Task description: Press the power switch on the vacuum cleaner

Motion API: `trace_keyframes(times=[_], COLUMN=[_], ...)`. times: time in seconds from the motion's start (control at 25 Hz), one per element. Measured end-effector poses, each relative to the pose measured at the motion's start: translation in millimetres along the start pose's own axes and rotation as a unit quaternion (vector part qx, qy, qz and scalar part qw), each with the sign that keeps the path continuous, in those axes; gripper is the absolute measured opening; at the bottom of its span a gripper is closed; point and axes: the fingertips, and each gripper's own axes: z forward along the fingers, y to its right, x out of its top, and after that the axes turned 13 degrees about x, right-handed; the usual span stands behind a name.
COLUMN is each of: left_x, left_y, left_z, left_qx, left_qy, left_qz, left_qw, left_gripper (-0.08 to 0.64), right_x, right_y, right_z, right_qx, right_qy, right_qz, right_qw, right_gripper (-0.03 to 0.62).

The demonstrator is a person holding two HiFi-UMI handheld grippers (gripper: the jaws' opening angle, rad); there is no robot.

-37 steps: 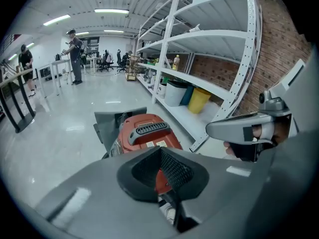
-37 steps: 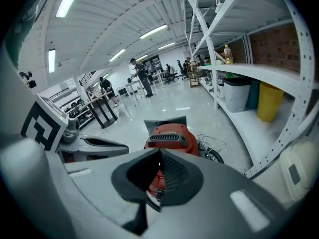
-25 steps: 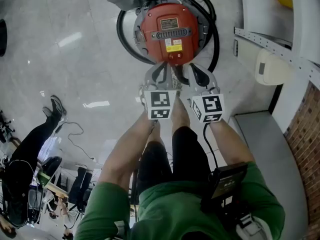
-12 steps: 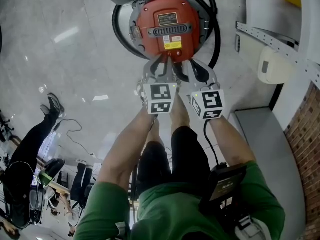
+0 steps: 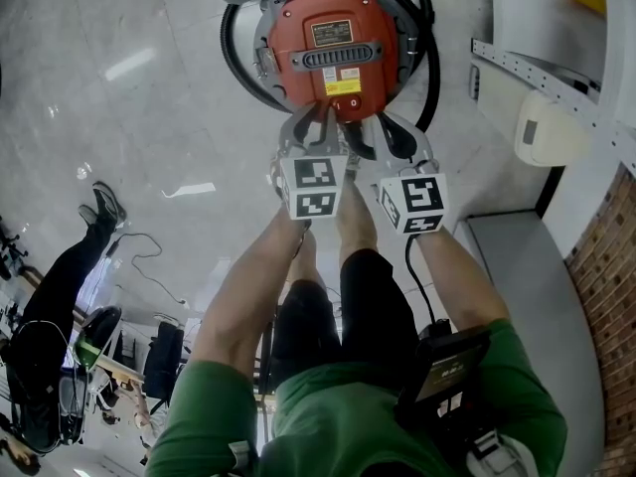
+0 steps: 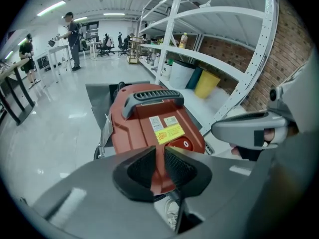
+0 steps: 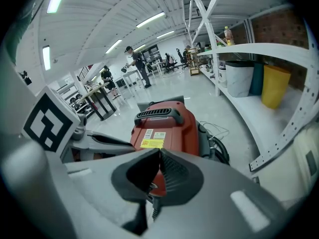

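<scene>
A red canister vacuum cleaner (image 5: 338, 43) stands on the floor, with a black handle (image 6: 152, 97) and a yellow label (image 6: 169, 132) on top. Its round red power switch (image 6: 186, 144) sits at the near end, just past the label. My left gripper (image 5: 320, 125) hangs over that near end, its jaws almost together with nothing between them; in the left gripper view the left gripper (image 6: 160, 156) is just short of the switch. My right gripper (image 5: 386, 135) is beside it on the right, shut and empty, and the right gripper (image 7: 158, 164) also points at the vacuum cleaner (image 7: 167, 128).
A black hose (image 5: 238, 68) loops around the vacuum. White shelving (image 5: 556, 87) and a brick wall (image 5: 606, 266) stand to the right, with a yellow bin (image 6: 207, 82) on the low shelf. My legs (image 5: 348, 256) are below the grippers. People and desks (image 5: 60, 306) are at the left.
Both grippers have edged slightly closer to the vacuum's near end. Their jaws are as they were.
</scene>
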Motion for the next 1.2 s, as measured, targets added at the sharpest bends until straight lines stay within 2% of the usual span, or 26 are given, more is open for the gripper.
trace_keyframes(times=[0.12, 0.56, 1.2], left_x=[13.4, 9.9, 7.2], left_y=[4.1, 7.4, 5.9], left_z=[-3.4, -0.2, 3.4], left_qx=[-0.007, -0.008, -0.005], left_qy=[0.021, 0.013, 0.014], left_qz=[-0.012, 0.021, 0.035], left_qw=[0.9997, 0.9997, 0.9993], left_gripper=[0.061, 0.063, 0.061], right_x=[0.0, 1.5, 1.3], right_y=[3.0, 10.0, 11.7], right_z=[-0.2, 0.0, -0.3], right_qx=[0.0, 0.001, 0.005], right_qy=[0.001, 0.002, -0.001], right_qz=[0.0, 0.007, 0.006], right_qw=[1.0, 1.0, 1.0], right_gripper=[0.005, 0.005, 0.005])
